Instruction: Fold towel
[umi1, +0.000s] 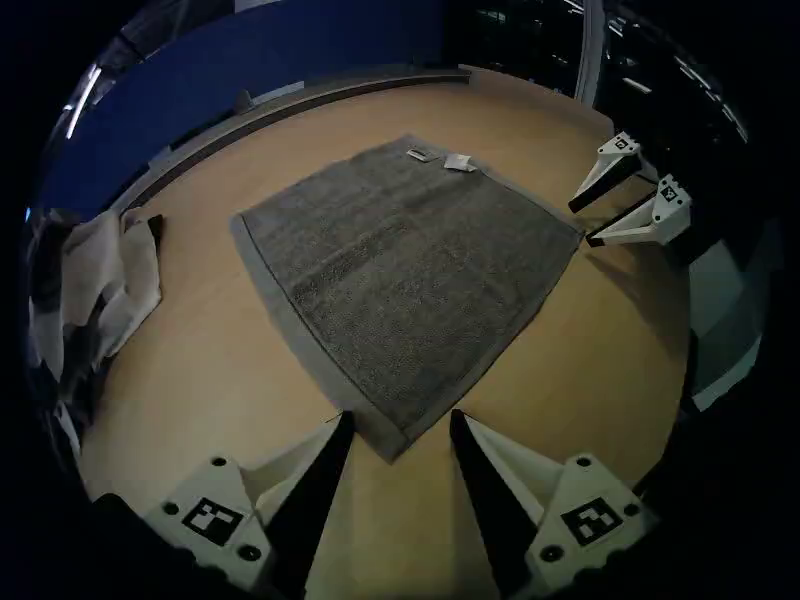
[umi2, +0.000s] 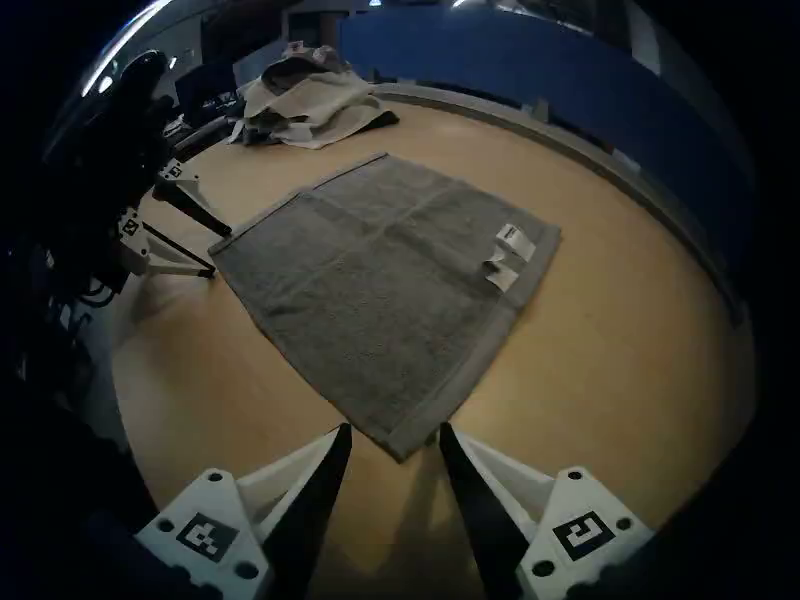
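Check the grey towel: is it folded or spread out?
Spread out. The grey towel lies flat on the wooden table, with all four corners showing and no edge turned over.

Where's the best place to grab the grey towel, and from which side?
Take two neighbouring corners: the towel lies flat, one corner pointing into the open left gripper, another into the open right gripper. Come in low, straight ahead.

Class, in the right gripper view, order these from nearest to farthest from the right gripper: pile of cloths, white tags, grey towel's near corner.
1. The grey towel's near corner, between the tips of the right gripper.
2. The white tags, on the towel's right side.
3. The pile of cloths, far back, left.
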